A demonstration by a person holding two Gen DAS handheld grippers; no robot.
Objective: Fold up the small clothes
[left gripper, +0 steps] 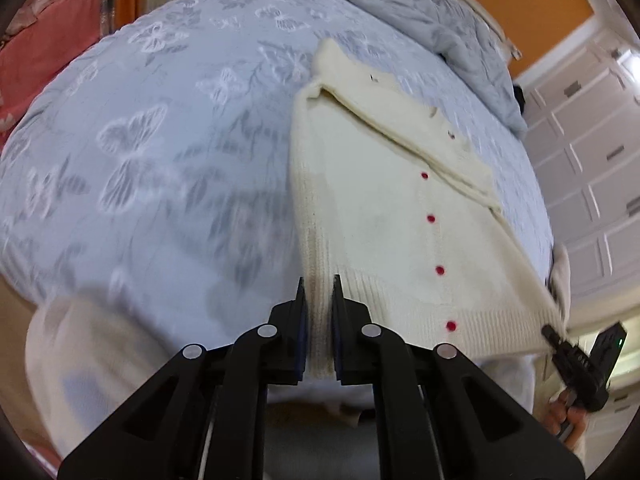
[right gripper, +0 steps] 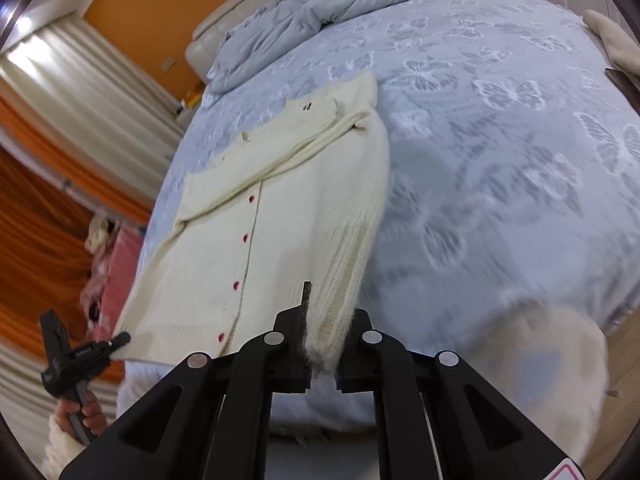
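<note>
Cream cardigan is lying buttoned-side up on the bed, red buttons running down the middle, one sleeve already laid slantwise across the chest. The hem end is coming up off the bedspread; collar end is resting flat.

Left gripper is clamping one hem corner, ribbed edge pinched between closed jaws. Right gripper is clamping the other hem corner, knit bunching and fuzzing out between its closed jaws. In each wrist view the opposite gripper is showing at the far end of the hem, a hand on its handle.

Reason for the two-corner hold, as I judge it: holding both corners keeps the hem stretched straight, so the lower half can be carried over toward the collar as one flat panel without sagging or twisting. The sleeve lying across the chest looks meant to be trapped inside that fold.

Grey quilt is sitting crumpled at the head of the bed, well apart from the cardigan.
</note>
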